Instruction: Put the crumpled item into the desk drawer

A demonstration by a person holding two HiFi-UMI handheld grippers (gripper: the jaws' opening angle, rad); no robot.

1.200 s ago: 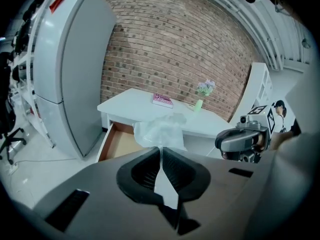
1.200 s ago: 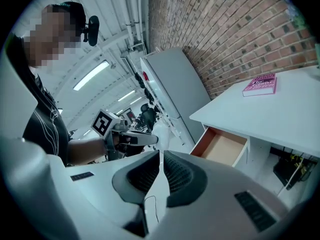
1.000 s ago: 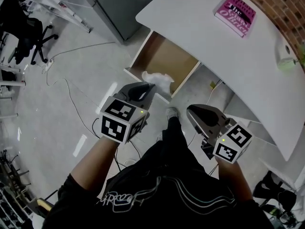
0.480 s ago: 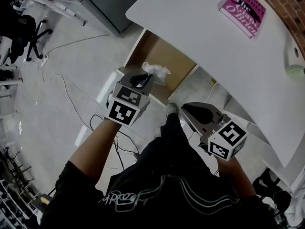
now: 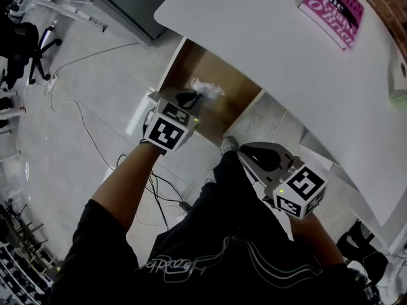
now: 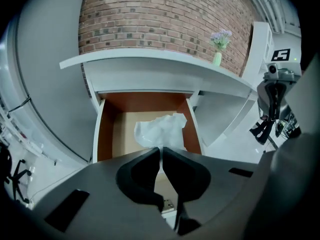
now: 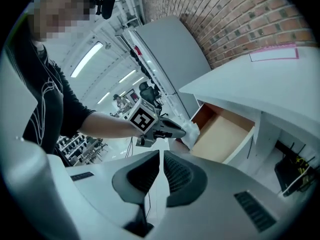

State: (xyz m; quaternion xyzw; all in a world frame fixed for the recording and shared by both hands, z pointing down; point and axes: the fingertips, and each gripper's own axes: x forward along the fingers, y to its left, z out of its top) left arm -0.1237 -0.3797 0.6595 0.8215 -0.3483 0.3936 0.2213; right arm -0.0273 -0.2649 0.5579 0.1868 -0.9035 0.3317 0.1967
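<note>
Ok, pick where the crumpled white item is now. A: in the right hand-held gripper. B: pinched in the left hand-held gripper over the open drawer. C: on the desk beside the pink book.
B: the left hand-held gripper is shut on the crumpled white item above the open drawer.

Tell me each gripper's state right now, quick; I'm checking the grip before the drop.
Left gripper: closed on the crumpled white item, over the open drawer.
Right gripper: closed, empty.

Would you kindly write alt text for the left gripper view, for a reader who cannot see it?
The left hand-held gripper pinches a crumpled white item over an open wooden desk drawer. Above are the white desk top and a brick wall.
</note>
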